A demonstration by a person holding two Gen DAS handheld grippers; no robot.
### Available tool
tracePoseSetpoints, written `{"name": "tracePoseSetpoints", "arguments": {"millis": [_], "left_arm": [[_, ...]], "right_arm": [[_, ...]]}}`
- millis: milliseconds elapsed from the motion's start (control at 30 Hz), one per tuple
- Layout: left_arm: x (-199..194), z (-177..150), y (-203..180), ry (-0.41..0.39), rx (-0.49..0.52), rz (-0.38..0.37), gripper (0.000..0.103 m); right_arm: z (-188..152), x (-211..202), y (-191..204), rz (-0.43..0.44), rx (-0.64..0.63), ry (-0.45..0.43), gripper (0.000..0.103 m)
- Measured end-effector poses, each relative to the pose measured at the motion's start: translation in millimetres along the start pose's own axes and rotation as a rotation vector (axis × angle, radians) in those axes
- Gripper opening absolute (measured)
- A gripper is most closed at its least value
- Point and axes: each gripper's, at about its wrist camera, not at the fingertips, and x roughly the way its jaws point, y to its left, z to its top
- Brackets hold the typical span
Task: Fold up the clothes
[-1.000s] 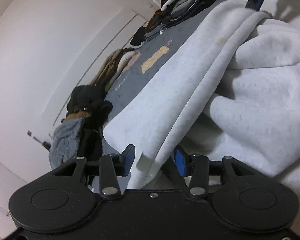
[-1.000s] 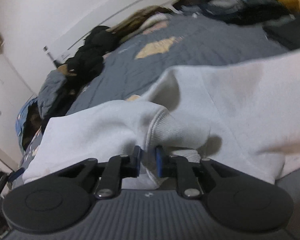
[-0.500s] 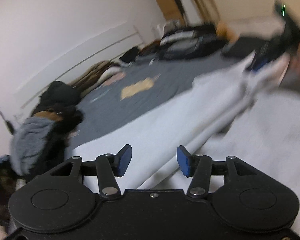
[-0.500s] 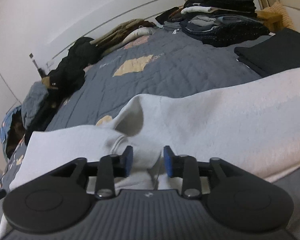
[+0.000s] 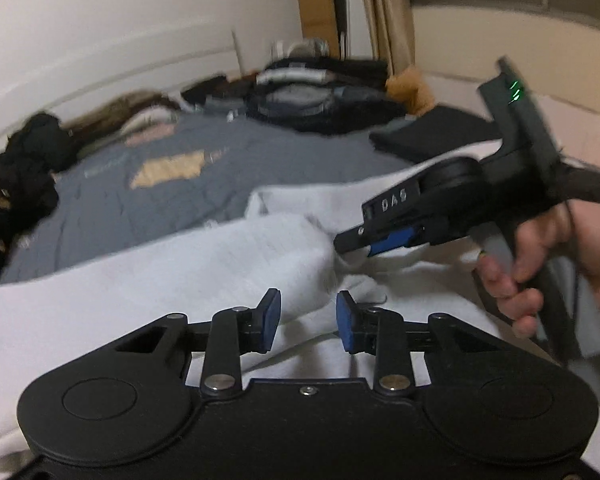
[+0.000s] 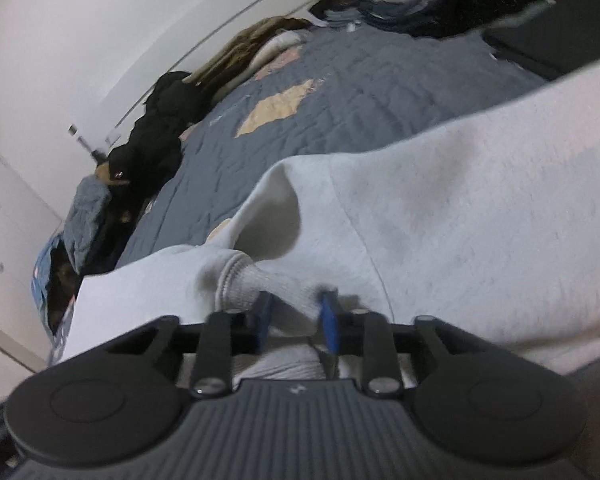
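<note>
Pale grey fleece sweatshirt (image 6: 440, 208) lies on the quilted grey bedspread (image 6: 360, 92); folded dark clothes (image 5: 320, 100) stacked beyond. Right gripper (image 6: 296, 316), jaws just closing, pinches the ribbed cuff (image 6: 260, 284). Left gripper (image 5: 308, 316), jaws just narrowing but part-open, straddles a soft fold without pressing it.

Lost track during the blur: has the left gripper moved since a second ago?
Yes. The left gripper swung away from the sweatshirt edge; the wall now sits level.

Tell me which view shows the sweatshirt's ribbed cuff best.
The right wrist view: the ribbed cuff sits sharp and close, pinched in the right gripper. The left wrist view shows only blurred grey sweatshirt; no ribbing is discernible there.
</note>
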Motion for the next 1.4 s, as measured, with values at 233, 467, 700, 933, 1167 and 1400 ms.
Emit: {"name": "tracePoseSetpoints", "arguments": {"millis": [233, 467, 700, 933, 1167, 1400], "left_arm": [[34.2, -10.2, -15.9, 0.062, 0.055, 0.079, 0.047], [25.1, -7.6, 7.5, 0.026, -0.072, 0.048, 0.011], [26.3, -15.1, -13.4, 0.070, 0.105, 0.090, 0.023], [-50.8, -18.9, 13.6, -0.074, 0.049, 0.128, 0.047], [-95.9, -51.9, 77.0, -0.099, 0.133, 0.390, 0.058], [-99.3, -77.5, 174.0, -0.084, -0.370, 0.406, 0.032]], "right_arm": [[9.4, -23.2, 1.5, 0.115, 0.086, -0.100, 0.004], [14.3, -33.8, 8.8, 0.072, 0.023, -0.134, 0.004], [0.3, -5.7, 9.1, -0.131, -0.081, 0.001, 0.008], [10.3, -39.8, 25.9, -0.092, -0.125, -0.106, 0.011], [3.0, -40.8, 65.6, 0.065, -0.154, -0.134, 0.021], [-27.1, -13.9, 108.9, 0.176, -0.204, -0.072, 0.033]]}}
